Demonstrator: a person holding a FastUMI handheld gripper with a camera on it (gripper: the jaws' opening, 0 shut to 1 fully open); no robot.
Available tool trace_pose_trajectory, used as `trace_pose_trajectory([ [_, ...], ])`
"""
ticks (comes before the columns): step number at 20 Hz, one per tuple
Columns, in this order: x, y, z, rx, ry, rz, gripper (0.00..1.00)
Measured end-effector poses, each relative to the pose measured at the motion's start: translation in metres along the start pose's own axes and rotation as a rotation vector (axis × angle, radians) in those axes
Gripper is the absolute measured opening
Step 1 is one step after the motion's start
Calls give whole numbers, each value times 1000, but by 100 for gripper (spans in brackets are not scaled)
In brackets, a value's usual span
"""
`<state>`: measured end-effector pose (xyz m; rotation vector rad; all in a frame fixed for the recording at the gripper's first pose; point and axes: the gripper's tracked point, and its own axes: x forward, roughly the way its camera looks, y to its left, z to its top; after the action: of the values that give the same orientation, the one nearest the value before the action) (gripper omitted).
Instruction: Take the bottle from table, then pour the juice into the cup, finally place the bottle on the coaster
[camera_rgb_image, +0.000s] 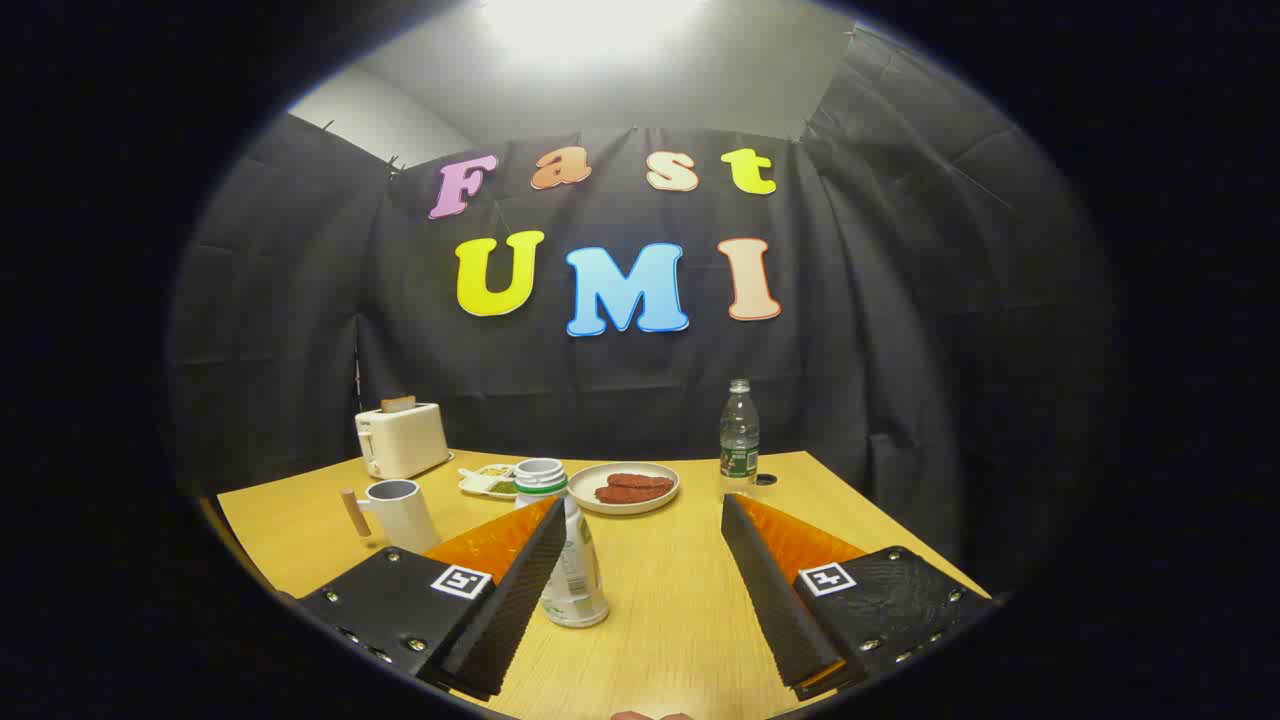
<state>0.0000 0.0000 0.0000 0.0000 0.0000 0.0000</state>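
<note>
A white juice bottle (578, 575) with a green band near its wide top stands upright on the wooden table (670, 610). It sits between my fingers, close against the inner side of the left finger (520, 590), which hides part of its body. My gripper (641, 508) is open, and the right finger stands well apart from the bottle. A white cup (402, 512) with a wooden handle stands to the left, beyond the left finger. A small dark disc (765, 480), possibly the coaster, lies at the back right.
A plate (612, 503) with red food slices sits beyond the fingers in the middle. A clear water bottle (739, 440) stands beside the dark disc. A white toaster (401, 441) and a small dish (487, 482) are at the back left.
</note>
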Motion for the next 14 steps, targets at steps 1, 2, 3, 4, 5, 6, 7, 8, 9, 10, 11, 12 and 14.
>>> trace_pose_trajectory([
  [1,1,5,-3,-7,5,7,96],
  [2,1,9,-6,-14,7,14,96],
  [3,1,14,-9,-17,10,22,96],
  [4,2,19,-11,-16,15,32,96],
  [5,2,23,-15,-10,20,39,96],
  [6,4,27,-16,-2,21,46,96],
  [7,6,31,-19,4,24,52,96],
  [8,9,36,-22,4,28,59,96],
  [9,12,41,-26,1,30,65,96],
  [10,16,46,-29,-3,34,71,96],
  [11,20,52,-34,-10,40,74,96],
  [12,24,55,-36,-16,44,74,96],
  [14,31,59,-42,-25,42,64,96],
])
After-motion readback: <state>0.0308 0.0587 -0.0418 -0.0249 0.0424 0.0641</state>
